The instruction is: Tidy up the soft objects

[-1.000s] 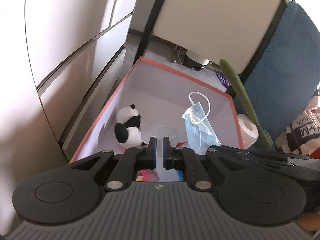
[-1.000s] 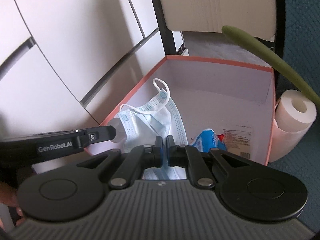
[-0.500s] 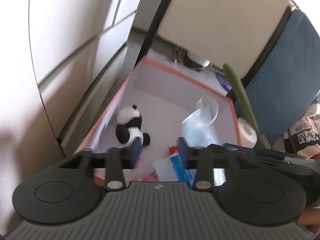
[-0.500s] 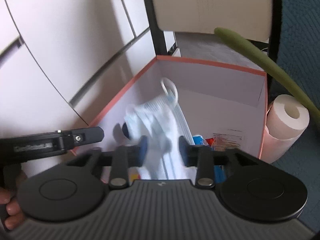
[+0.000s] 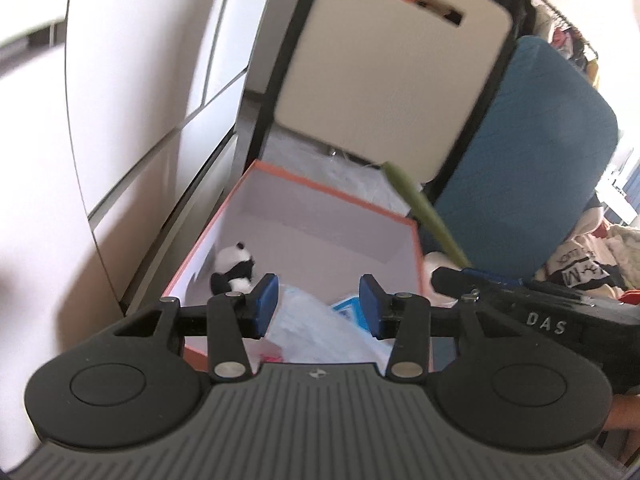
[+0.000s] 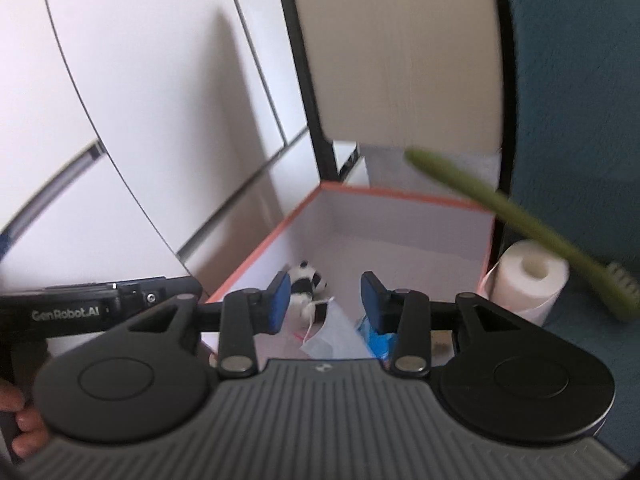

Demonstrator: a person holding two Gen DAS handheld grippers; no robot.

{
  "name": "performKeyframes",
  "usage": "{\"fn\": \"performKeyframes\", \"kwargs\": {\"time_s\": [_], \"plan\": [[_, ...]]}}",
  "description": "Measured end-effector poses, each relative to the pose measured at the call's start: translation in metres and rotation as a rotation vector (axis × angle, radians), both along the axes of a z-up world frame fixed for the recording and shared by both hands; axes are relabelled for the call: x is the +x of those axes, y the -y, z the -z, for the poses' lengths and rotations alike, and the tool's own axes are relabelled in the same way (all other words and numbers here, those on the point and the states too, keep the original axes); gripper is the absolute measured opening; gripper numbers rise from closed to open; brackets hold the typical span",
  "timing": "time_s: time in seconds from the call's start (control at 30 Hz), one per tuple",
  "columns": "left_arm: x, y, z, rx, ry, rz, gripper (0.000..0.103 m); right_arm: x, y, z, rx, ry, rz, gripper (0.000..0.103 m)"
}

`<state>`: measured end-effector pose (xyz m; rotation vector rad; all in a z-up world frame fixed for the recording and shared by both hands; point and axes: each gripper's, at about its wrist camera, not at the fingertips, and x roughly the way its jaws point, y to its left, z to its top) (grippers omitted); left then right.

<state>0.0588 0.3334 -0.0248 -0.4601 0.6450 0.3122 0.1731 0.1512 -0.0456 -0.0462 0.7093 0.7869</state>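
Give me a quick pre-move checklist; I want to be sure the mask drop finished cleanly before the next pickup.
1. Left gripper open and empty: ok.
2. Right gripper open and empty: ok.
3. Mask lying inside the box, free of both grippers: ok.
4. Panda in the box, by its left wall: ok.
5. Box sitting upright, rim unobstructed: ok.
6. Next soft object to fetch: cannot tell; a paper roll stands outside the box on its right, with a green brush leaning over it.
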Motion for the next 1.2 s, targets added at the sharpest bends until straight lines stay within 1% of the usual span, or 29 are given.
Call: {"fn": "performKeyframes", "kwargs": {"time_s": [0.13,0.2,0.3,0.4,0.47,0.6,0.67,0.8,0.87,1.07,1.2], "plan": [[-0.007,0.026,-0.023,0.036,0.020,0.016,0.051,-0.011,0.025,-0.027,0.015,0.061,0.003,0.042],[-0.012,0.041,-0.032,0.057,0.025,0.016,0.054,-0.020,0.040,-0.037,0.027,0.078,0.007,0.042],[-0.020,0.063,-0.041,0.077,0.030,0.030,0.055,-0.032,0.058,-0.044,0.043,0.089,0.015,0.042],[-0.028,0.081,-0.048,0.093,0.032,0.038,0.058,-0.044,0.076,-0.043,0.051,0.079,0.026,0.042],[-0.034,0.091,-0.052,0.107,0.032,0.034,0.065,-0.050,0.085,-0.042,0.056,0.072,0.025,0.042],[-0.047,0.107,-0.055,0.115,0.030,0.021,0.071,-0.062,0.100,-0.038,0.056,0.070,0.034,0.042],[-0.053,0.113,-0.054,0.106,0.029,0.017,0.080,-0.068,0.106,-0.036,0.060,0.065,0.033,0.042],[-0.064,0.119,-0.051,0.091,0.017,-0.002,0.088,-0.078,0.113,-0.032,0.050,0.074,0.038,0.042],[-0.071,0.123,-0.050,0.095,0.007,-0.010,0.094,-0.083,0.118,-0.029,0.053,0.071,0.044,0.042],[-0.087,0.130,-0.050,0.121,0.009,-0.003,0.099,-0.095,0.125,-0.023,0.051,0.082,0.057,0.042],[-0.091,0.133,-0.049,0.130,0.002,-0.007,0.101,-0.099,0.127,-0.023,0.028,0.102,0.060,0.042]]}}
